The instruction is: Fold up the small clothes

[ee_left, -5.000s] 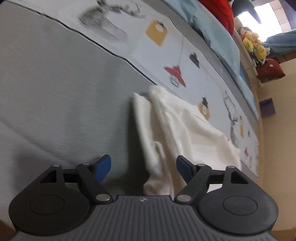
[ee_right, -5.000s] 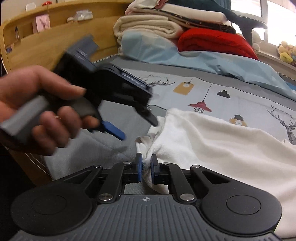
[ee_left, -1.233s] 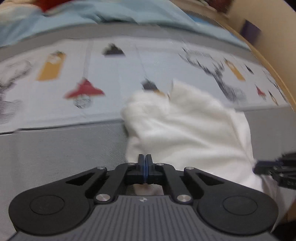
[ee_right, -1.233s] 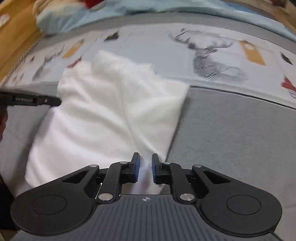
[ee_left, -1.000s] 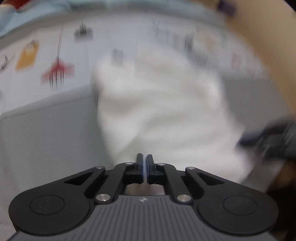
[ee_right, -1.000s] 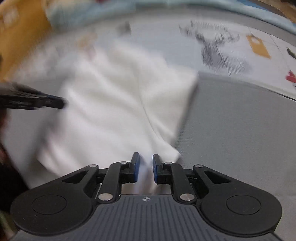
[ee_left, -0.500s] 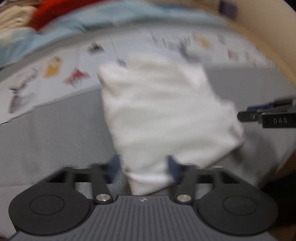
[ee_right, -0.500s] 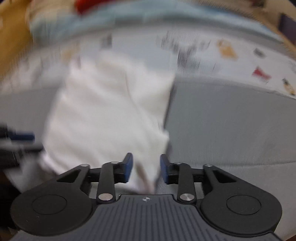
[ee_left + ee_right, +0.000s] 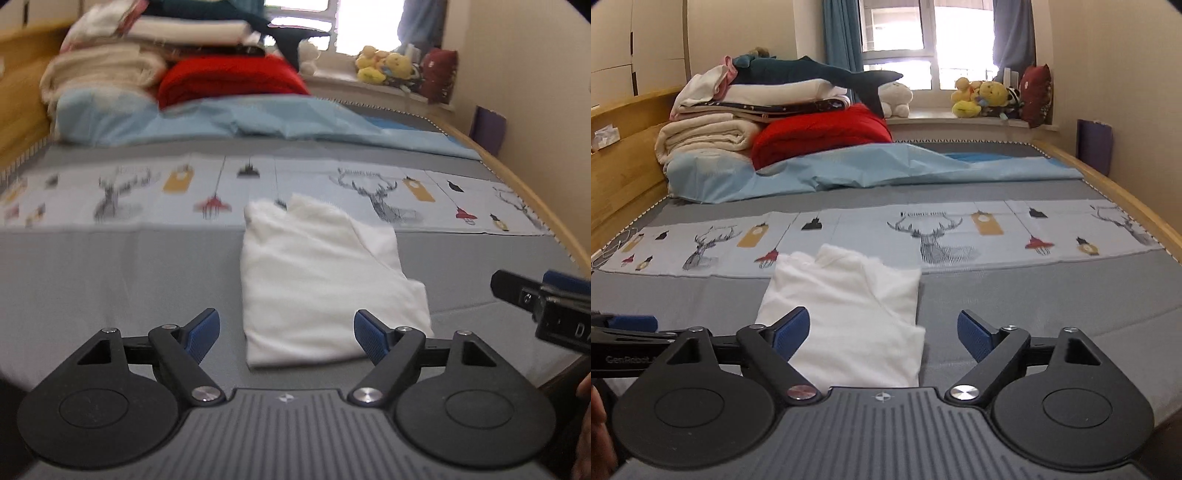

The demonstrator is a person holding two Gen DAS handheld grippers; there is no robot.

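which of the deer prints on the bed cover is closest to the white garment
The big front-facing deer head with wide antlers, just right of the white garment. The deer to the left sits farther away, and the deer at the right edge is farthest.

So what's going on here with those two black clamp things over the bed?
A person is folding a small white garment on the bed, working a two-finger gripper in each hand. The garment lies folded flat on the grey cover, and neither gripper holds it. The left gripper and the right gripper both hover above its near edge, their jaws opening, with nothing pinched between the blue pads. Folded blankets are piled at the far end.
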